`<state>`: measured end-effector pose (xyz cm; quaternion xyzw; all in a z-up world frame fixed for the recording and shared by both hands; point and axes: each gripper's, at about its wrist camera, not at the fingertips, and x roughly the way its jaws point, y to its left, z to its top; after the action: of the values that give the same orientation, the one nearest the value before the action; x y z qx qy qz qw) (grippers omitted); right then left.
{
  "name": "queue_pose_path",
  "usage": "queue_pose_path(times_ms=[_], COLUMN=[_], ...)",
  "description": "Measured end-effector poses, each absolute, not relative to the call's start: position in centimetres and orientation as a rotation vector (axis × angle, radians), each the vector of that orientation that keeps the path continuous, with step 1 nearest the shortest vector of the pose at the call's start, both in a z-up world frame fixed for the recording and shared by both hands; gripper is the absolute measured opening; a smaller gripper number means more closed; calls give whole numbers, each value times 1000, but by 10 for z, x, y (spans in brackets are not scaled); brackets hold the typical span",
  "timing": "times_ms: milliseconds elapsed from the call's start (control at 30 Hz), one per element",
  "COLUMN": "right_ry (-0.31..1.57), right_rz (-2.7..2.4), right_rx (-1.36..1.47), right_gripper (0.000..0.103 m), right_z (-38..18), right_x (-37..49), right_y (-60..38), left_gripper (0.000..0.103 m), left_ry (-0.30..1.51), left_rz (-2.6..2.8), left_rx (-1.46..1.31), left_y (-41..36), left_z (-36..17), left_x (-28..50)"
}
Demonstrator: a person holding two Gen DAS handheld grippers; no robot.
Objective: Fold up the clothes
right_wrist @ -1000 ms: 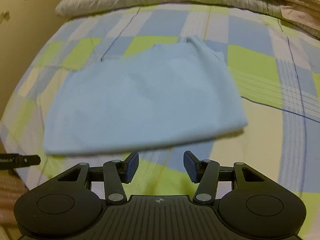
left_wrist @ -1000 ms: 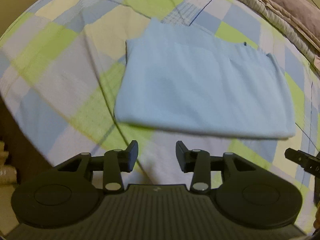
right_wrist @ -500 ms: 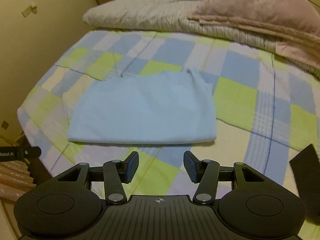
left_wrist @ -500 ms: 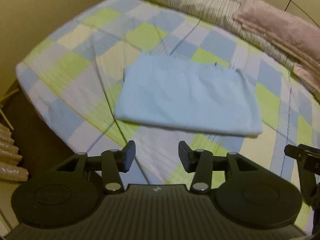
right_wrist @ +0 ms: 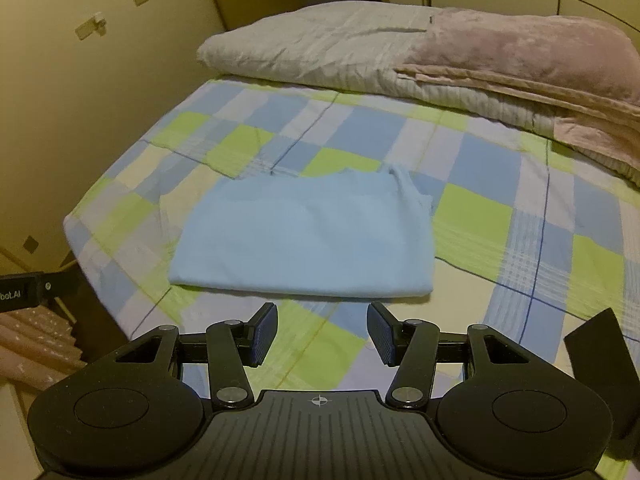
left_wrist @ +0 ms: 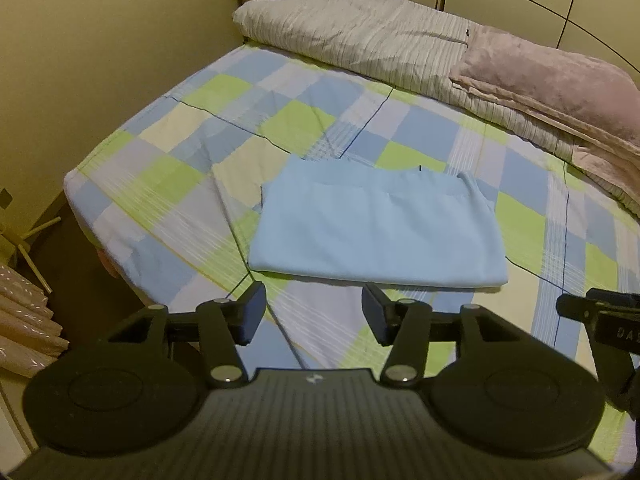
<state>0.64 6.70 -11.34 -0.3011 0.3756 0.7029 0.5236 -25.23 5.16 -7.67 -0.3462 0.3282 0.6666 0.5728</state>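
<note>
A light blue garment (left_wrist: 376, 226) lies folded into a flat rectangle on the checked bedsheet (left_wrist: 224, 128); it also shows in the right wrist view (right_wrist: 308, 240). My left gripper (left_wrist: 314, 316) is open and empty, held above the bed's near edge, short of the garment. My right gripper (right_wrist: 322, 334) is open and empty, likewise back from the garment's near edge. Part of the right gripper shows at the right edge of the left wrist view (left_wrist: 600, 316), and part of the left gripper at the left edge of the right wrist view (right_wrist: 36, 290).
A folded striped quilt (left_wrist: 360, 36) and a pinkish blanket (left_wrist: 560, 80) lie along the far side of the bed. A wall (left_wrist: 100, 60) runs along the left. Folded pinkish fabric (left_wrist: 24, 328) and wooden sticks sit on the floor at the left.
Both grippers have pulled back and up from the garment, so it looks smaller and more of the bed and room shows. The garment has stayed flat in place.
</note>
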Motion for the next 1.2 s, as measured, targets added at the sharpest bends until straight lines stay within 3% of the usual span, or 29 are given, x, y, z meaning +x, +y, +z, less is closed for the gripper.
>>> queue_pose_path(times_ms=[600,1200], right_ry=[911,938], right_rz=[1672,1533], right_rx=[-740,-720], right_gripper=[53,53], right_z=[-103,-100], right_x=[-11,-72], right_y=[55,69], left_gripper=[52,54], left_ry=[787,836], left_rz=[1552,1413], left_rx=[-803,-759], left_y=[38,83], left_z=[-71,-80], left_x=[-268,-332])
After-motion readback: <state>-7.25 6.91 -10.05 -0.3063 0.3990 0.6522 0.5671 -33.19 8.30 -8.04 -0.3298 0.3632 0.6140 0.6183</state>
